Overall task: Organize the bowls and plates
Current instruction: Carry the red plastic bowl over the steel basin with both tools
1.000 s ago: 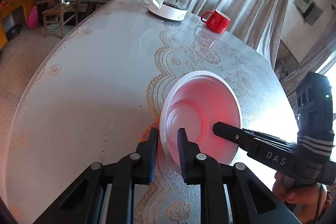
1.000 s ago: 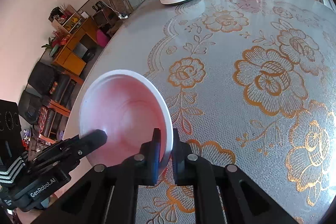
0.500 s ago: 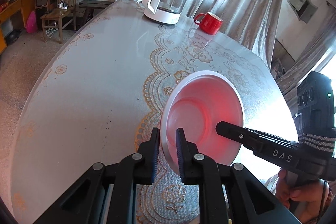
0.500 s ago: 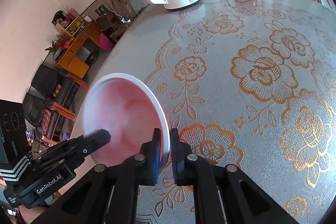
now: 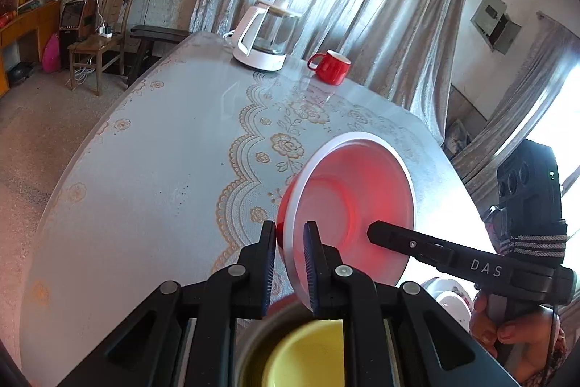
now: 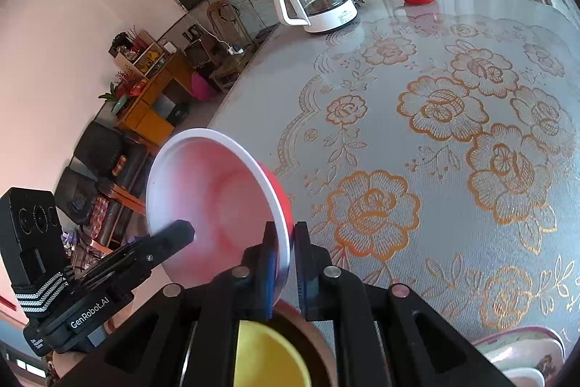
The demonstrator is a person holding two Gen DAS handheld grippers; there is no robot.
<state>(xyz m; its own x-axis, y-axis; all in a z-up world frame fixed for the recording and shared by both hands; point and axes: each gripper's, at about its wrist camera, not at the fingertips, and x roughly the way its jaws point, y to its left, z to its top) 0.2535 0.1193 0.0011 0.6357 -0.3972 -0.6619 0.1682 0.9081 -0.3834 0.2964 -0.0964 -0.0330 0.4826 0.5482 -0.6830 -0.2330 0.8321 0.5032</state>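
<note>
A red bowl (image 5: 348, 205) with a white inside and rim hangs tilted above the table, held from both sides. My left gripper (image 5: 290, 252) is shut on its near-left rim. My right gripper (image 6: 282, 260) is shut on the opposite rim of the same red bowl (image 6: 214, 198). Each gripper shows in the other's view, the right gripper (image 5: 435, 249) at right and the left gripper (image 6: 145, 252) at left. Below the fingers sits a yellow bowl (image 5: 308, 354) inside a dark round dish (image 6: 308, 325), partly hidden.
A glass kettle (image 5: 264, 38) on a white base and a red mug (image 5: 331, 66) stand at the table's far edge by the curtains. Patterned dishes (image 6: 514, 354) lie at the near right. A wooden chair (image 5: 101, 49) stands on the floor left of the table.
Both grippers have lifted the red bowl off the table and drawn it back toward me. The yellow bowl and dark dish have come into view beneath.
</note>
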